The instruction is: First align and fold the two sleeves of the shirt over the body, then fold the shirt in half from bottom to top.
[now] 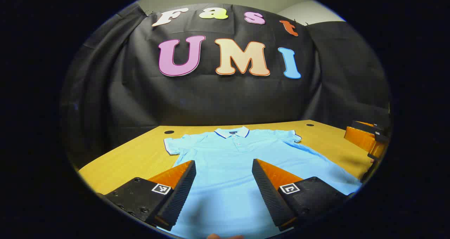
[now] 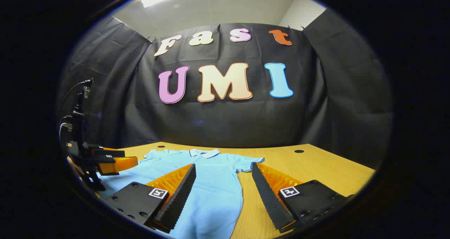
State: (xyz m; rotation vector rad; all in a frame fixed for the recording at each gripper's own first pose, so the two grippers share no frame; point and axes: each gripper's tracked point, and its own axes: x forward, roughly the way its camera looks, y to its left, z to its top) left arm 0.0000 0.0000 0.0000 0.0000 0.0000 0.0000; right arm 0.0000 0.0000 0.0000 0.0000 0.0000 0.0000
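Note:
A light blue polo shirt (image 1: 232, 161) lies flat on the wooden table (image 1: 140, 154), collar at the far side, both short sleeves spread out. My left gripper (image 1: 223, 165) hovers open above the shirt's lower body with nothing between its fingers. In the right gripper view the same shirt (image 2: 211, 182) lies left of centre, its right sleeve (image 2: 251, 160) pointing toward the bare table (image 2: 316, 168). My right gripper (image 2: 223, 168) stands open over the shirt's right hem edge, holding nothing. The left gripper (image 2: 112, 163) also shows at that view's left edge, and the right gripper (image 1: 367, 139) at the far right of the left gripper view.
Black cloth hangs behind the table. Small dark holes (image 1: 169, 132) (image 2: 299, 151) mark the tabletop near its far corners. Bare wood stretches on both sides of the shirt. A cabled mount (image 2: 79, 119) rises above the left gripper.

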